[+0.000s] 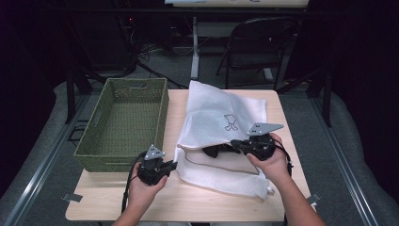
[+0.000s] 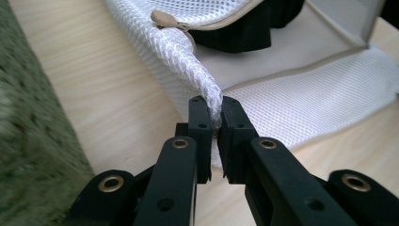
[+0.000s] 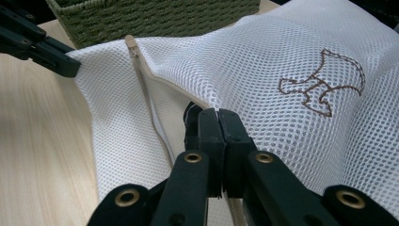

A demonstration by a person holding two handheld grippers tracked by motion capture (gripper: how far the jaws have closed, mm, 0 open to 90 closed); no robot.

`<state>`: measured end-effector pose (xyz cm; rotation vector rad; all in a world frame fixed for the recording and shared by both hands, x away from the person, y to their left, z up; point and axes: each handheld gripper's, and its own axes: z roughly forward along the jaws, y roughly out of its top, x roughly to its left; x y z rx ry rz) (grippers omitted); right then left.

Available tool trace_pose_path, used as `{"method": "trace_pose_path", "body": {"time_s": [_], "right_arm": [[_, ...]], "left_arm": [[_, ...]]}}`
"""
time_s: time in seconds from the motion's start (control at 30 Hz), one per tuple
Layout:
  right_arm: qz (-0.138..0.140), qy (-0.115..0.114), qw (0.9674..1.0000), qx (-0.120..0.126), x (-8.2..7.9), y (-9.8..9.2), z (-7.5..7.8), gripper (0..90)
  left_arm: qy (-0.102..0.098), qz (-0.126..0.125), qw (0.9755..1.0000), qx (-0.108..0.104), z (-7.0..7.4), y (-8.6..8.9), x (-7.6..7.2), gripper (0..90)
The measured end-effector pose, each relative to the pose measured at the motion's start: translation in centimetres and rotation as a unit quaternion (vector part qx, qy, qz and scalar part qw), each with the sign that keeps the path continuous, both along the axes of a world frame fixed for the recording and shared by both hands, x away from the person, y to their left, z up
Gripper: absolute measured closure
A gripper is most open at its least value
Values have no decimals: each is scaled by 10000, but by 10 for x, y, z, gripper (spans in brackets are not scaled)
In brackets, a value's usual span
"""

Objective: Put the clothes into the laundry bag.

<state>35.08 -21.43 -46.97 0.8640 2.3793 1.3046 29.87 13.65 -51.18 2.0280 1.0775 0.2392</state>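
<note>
the wooden table carries a green woven basket on your left and, just beside it, the white mesh laundry bag, lying flat with its zipped mouth gaping toward you and something dark showing inside. you look to be holding that mouth open. to do it well, keep the two grips apart and level so the opening stays wide, and lift the upper edge rather than dragging the whole bag across the wood; judge the tension gently, since mesh pulls out of shape easily. your left gripper is clamped on the bag's near corner, jaws pinched tight on a fold of mesh close to the tan zipper pull. your right gripper is closed hard on the upper edge of the opening, just by the zipper tape.
</note>
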Motion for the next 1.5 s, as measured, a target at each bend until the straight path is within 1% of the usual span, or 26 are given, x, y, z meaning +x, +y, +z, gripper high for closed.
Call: {"method": "trace_pose_path", "body": {"time_s": [0.07, 0.1, 0.13, 0.2, 0.33, 0.53, 0.57, 0.6, 0.67, 0.7, 0.73, 0.8, 0.87, 0.9, 0.97, 1.0, 1.03, 1.1, 1.13, 1.2, 1.27, 1.33, 1.37, 1.4, 1.47, 1.5], "right_arm": [[-15, 19, 10000, 4, -2, -3, -1, 894], [-22, 34, 10000, 7, -3, -3, -1, 894], [-27, 32, 10000, 9, -4, -5, -1, 894], [-39, 40, 10000, -5, -6, -7, -1, 894], [-50, 55, 10000, 11, -11, -9, -1, 894], [-2, 74, 10000, -27, -22, -7, -4, 894], [16, 84, 10000, -11, -24, -6, -5, 894], [12, 89, 10000, -11, -27, -5, -7, 894], [36, 123, 9999, -16, -31, -4, -10, 894], [52, 136, 9999, -42, -33, -3, -11, 894], [50, 147, 9999, -39, -35, -2, -13, 894], [50, 167, 9998, -33, -39, -2, -14, 894], [32, 186, 9998, 16, -41, -4, -15, 894], [25, 189, 9998, 31, -41, -5, -16, 894], [4, 199, 9998, 73, -42, -6, -17, 893], [10, 185, 9998, 66, -43, -6, -18, 893], [10, 174, 9998, 62, -44, -5, -18, 893], [35, 167, 9999, 26, -44, -4, -20, 894], [46, 188, 9998, 7, -44, -4, -22, 893], [62, 218, 9997, -16, -43, -3, -25, 893], [71, 248, 9997, -23, -43, -3, -27, 893], [63, 267, 9996, -17, -43, -3, -29, 893], [67, 287, 9996, -24, -43, -3, -30, 893], [83, 287, 9995, -29, -43, -2, -31, 893], [89, 318, 9994, -41, -43, -1, -33, 893], [108, 318, 9994, -55, -43, 0, -34, 893]], "left_arm": [[18, -63, 10000, -39, -1, -1, -5, 852], [27, -135, 9999, -5, -1, -1, -8, 852], [25, -125, 9999, -7, -2, -2, -11, 852], [80, -207, 9997, -62, -1, -3, -17, 852], [78, -331, 9994, -85, -1, -2, -26, 852], [154, -407, 9989, -186, -2, 0, -39, 852], [193, -408, 9988, -198, -2, 1, -41, 852], [190, -455, 9986, -185, -3, 1, -43, 852], [246, -477, 9984, -197, -4, 1, -46, 852], [239, -485, 9983, -198, -4, 2, -48, 852], [263, -478, 9982, -247, -5, 2, -50, 852], [284, -521, 9979, -252, -7, 2, -52, 852], [330, -520, 9978, -234, -10, 2, -54, 847], [316, -501, 9980, -225, -12, 2, -54, 842], [349, -475, 9980, -244, -14, 3, -53, 820], [406, -471, 9978, -243, -15, 4, -52, 797], [482, -468, 9976, -190, -16, 4, -51, 770], [496, -414, 9976, -234, -19, 4, -50, 726], [507, -389, 9977, -229, -20, 5, -49, 686], [476, -351, 9981, -198, -21, 7, -48, 637], [483, -304, 9980, -276, -22, 9, -46, 608], [477, -269, 9981, -289, -22, 10, -45, 582], [478, -213, 9981, -315, -22, 10, -44, 566], [451, -200, 9983, -295, -22, 11, -43, 548], [399, -78, 9988, -269, -21, 13, -42, 519], [402, -54, 9987, -295, -21, 14, -42, 510]]}}
